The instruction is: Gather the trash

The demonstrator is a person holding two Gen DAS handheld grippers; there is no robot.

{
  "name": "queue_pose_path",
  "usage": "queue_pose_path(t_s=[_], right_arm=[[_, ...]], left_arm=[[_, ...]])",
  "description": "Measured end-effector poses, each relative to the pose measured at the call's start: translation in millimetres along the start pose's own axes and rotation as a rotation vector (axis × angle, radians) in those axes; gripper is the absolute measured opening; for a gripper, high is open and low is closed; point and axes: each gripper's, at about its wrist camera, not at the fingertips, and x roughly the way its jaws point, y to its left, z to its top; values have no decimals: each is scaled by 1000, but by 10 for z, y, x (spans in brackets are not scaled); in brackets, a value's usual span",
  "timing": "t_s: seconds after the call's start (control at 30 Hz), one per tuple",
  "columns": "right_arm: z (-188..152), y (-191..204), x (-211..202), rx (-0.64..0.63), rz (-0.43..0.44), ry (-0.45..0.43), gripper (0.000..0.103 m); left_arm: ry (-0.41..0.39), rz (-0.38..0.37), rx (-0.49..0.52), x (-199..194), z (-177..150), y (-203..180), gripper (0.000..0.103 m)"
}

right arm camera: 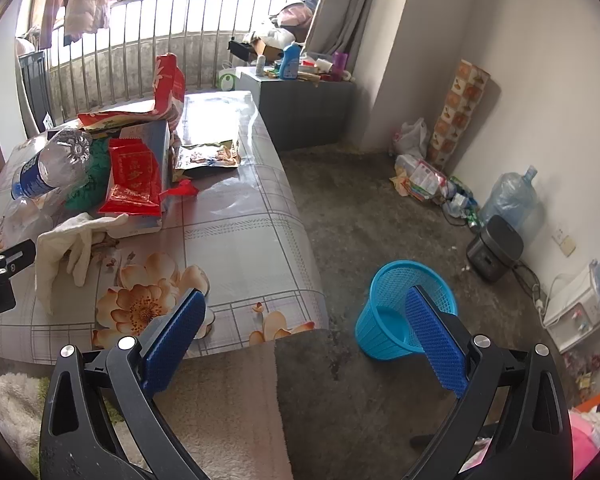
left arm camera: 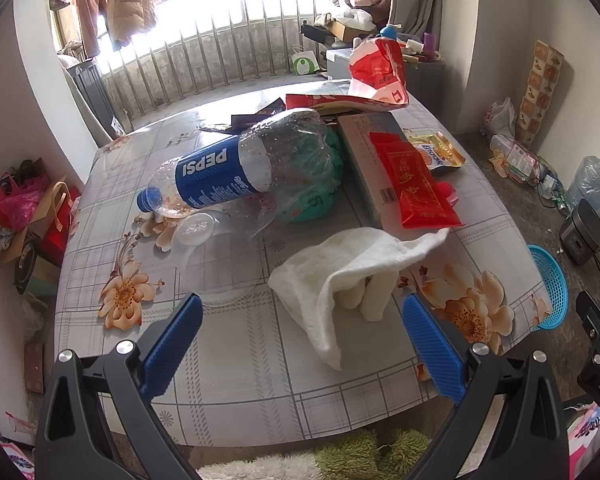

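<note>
Trash lies heaped on the table (left arm camera: 260,380): a Pepsi bottle (left arm camera: 236,168) on its side resting on a green bag (left arm camera: 320,184), a clear plastic cup (left arm camera: 212,256) just beside the bottle's cap end, a red packet (left arm camera: 416,184) on a flat box (left arm camera: 364,148), a snack wrapper (left arm camera: 436,152) beyond it, and a white glove (left arm camera: 340,280) nearest the table edge.

Both tools are empty. The left gripper (left arm camera: 300,316) stands wide, fingers either side of the glove but above the table and not touching it. The right gripper (right arm camera: 304,320) also stands wide, held off the table's corner over the floor, with the blue basket (right arm camera: 384,336) on the floor partly behind its right finger.

Step in hand, by judgement: first pick; nothing appears collected, and the basket looks empty. The glove may not count as trash. The next move calls for lowering the left gripper onto one light item, closing fully, then carrying it clear of the table edge to the basket.
</note>
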Motion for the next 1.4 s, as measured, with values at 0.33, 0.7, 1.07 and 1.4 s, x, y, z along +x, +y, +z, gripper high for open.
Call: queue_pose_path(t_s=[0.33,0.7,1.07,1.4], right_arm=[[43,41,14,-7,0,-6,95],[49,67,14,-2,0,-12,95],[238,145,-227,25,53,-249,95],[326,623,-131,4,326,-232,95]], left_arm=[[0,0,0,4,-8,13,98],[-2,-7,-6,14,-11,84,98],[-128,-58,1,-81,13,580,98],[-263,-131,-34,-188,-53,1070,98]])
